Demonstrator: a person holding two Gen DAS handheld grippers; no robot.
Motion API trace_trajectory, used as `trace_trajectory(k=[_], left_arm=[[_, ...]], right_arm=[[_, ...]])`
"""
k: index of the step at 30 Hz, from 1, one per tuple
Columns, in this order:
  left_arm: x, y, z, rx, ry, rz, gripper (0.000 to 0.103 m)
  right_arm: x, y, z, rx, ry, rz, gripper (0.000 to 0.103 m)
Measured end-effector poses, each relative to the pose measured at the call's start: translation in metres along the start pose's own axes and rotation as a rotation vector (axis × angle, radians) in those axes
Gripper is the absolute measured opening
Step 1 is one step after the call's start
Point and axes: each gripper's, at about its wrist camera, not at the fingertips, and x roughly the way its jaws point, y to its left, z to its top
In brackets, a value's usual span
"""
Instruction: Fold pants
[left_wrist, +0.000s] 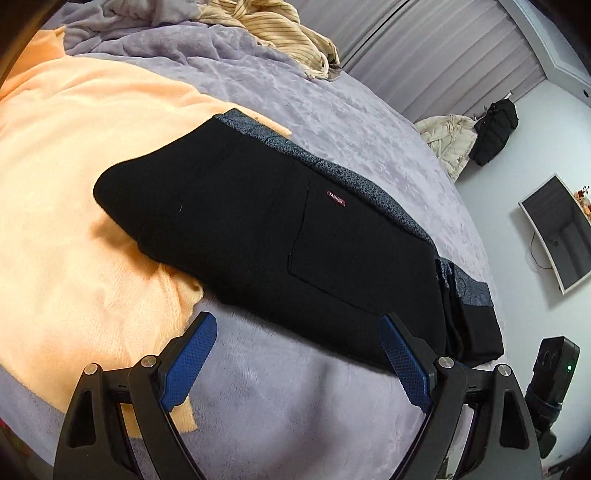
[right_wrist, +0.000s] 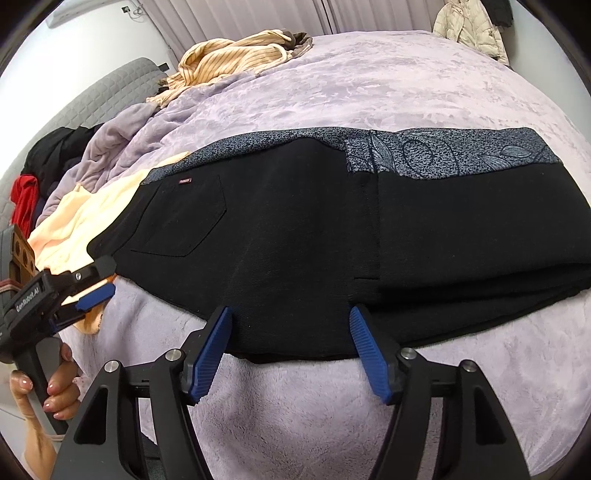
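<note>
Black pants (right_wrist: 295, 240) with a grey patterned waistband (left_wrist: 354, 177) lie folded on a lilac bed (right_wrist: 406, 74), stretched across just ahead of both pairs of blue fingers. The right gripper (right_wrist: 290, 315) hovers at the near hem, its fingers (right_wrist: 212, 350) apart with a strip of the black fabric's edge between their tips; neither pad visibly presses on the cloth. The left gripper (left_wrist: 297, 326) is held over the bed cover just short of the pants, its fingers (left_wrist: 190, 354) spread wide with nothing between them; the garment's near edge runs just beyond its fingertips. A back pocket with a small red label (left_wrist: 336, 198) faces up, well beyond the left fingers. A peach blanket (left_wrist: 74, 184) lies under the pants' far end, out past the left-hand finger. A person's hand (right_wrist: 55, 391) grips the left tool's handle.
</note>
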Motion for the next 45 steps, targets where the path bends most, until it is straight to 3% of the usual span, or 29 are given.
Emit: trace_trajectory(k=[4, 12, 16, 22, 26, 29, 34, 37, 40, 45], left_arm=[[0.009, 0.008, 0.014, -0.079, 0.005, -0.072, 0.099], [0.014, 0.017, 0.013, -0.127, -0.029, -0.13, 0.101], [0.03, 0.022, 0.021, -0.157, -0.029, -0.109, 0.101], [0.037, -0.001, 0.025, -0.078, -0.055, 0.049, 0.098], [0.032, -0.022, 0.018, 0.049, -0.097, 0.278, 0.058], [0.031, -0.039, 0.011, 0.149, -0.137, 0.351, 0.052], [0.044, -0.072, -0.004, 0.377, -0.206, 0.567, 0.052], [0.049, -0.074, -0.008, 0.409, -0.208, 0.612, 0.052], [0.053, -0.078, -0.015, 0.47, -0.229, 0.652, 0.052], [0.058, -0.083, -0.021, 0.546, -0.249, 0.694, 0.052]], right_arm=[[0.0, -0.001, 0.0, 0.003, 0.003, 0.004, 0.07], [0.002, 0.001, 0.0, -0.006, 0.007, -0.005, 0.072], [0.004, 0.004, 0.001, -0.019, 0.009, -0.022, 0.074], [0.003, 0.005, 0.001, -0.023, 0.014, -0.023, 0.074], [-0.006, 0.01, 0.006, -0.037, 0.018, -0.022, 0.074], [-0.018, 0.011, 0.015, -0.033, 0.0, 0.007, 0.074], [-0.043, 0.021, 0.048, -0.062, -0.044, 0.074, 0.073], [-0.05, 0.052, 0.076, -0.185, -0.031, 0.115, 0.073], [-0.049, 0.105, 0.106, -0.409, 0.002, 0.115, 0.073], [-0.02, 0.202, 0.142, -0.657, 0.141, 0.206, 0.073]])
